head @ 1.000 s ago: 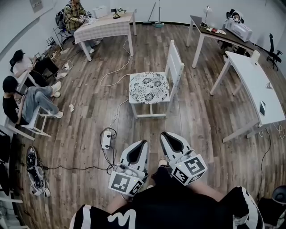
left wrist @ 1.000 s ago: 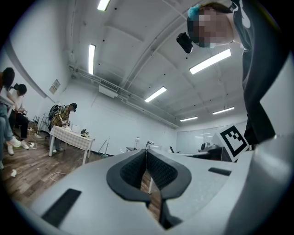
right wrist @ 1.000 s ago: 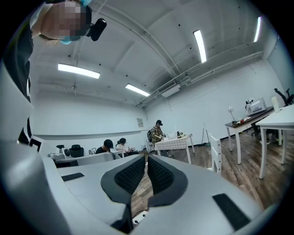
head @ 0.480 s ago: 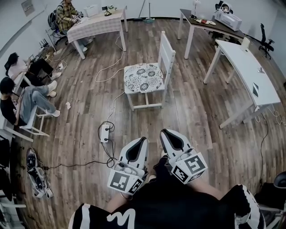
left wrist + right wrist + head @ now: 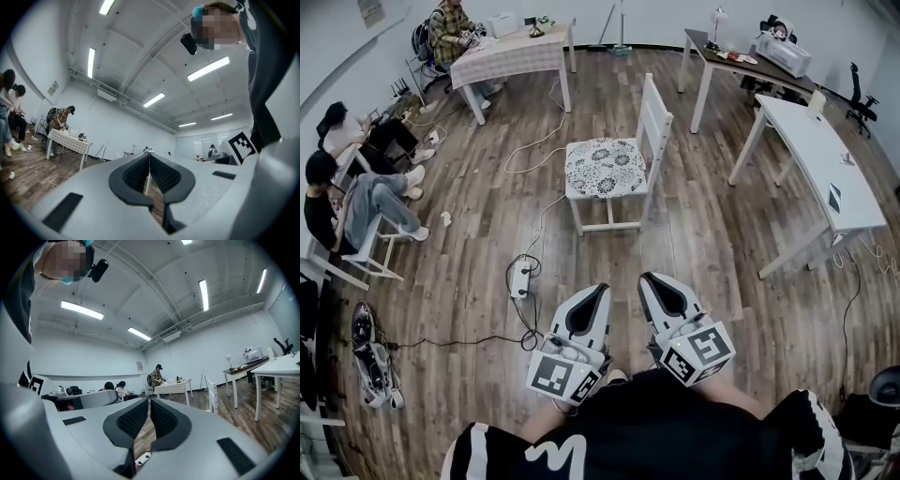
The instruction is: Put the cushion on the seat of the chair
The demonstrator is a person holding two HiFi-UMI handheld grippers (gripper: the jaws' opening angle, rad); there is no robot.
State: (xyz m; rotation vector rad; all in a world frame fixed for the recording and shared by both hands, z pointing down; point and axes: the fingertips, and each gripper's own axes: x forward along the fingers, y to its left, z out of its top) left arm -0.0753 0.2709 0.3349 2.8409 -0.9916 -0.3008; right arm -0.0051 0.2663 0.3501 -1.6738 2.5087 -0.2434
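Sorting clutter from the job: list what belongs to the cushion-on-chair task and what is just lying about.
Job:
cushion
chair
left tool and right tool, both shut, empty

Lying about:
power strip
checked table
white desk

The cushion (image 5: pixel 607 167) is seated on the chair (image 5: pixel 657 114) at mid-floor. A power strip (image 5: pixel 522 278) is found on the floor (image 5: pixel 722 244) before it, leftward. A far counter (image 5: pixel 514 49) is placed behind-left, a long counter (image 5: pixel 821 159) right.
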